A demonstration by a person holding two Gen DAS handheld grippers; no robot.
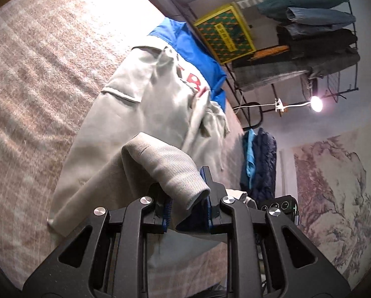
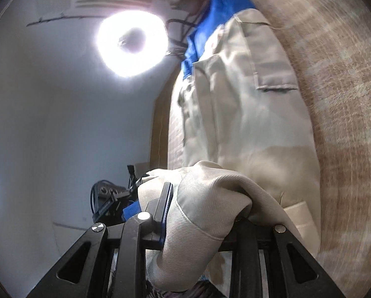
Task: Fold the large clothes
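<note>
We held beige jacket [image 1: 145,104] by ribbed hem, both grippers clamped on it: left gripper [image 1: 189,203] pinching one hem bunch, right gripper [image 2: 205,211] pinching another. Jacket body lay flat on woven bed cover [image 1: 36,87], its far end over blue garment [image 1: 198,49]. Our judgement: carry hem toward jacket's far end, both hands level and matched, cloth taut. Both grippers pointed forward along jacket, tilted downward.

Jacket [image 1: 145,104] on bedspread [image 1: 36,74], hem in tongs [image 1: 189,206]

Seemingly a home bedroom; clothes rack [image 1: 317,37]; wall tapestry [image 1: 334,186].
</note>
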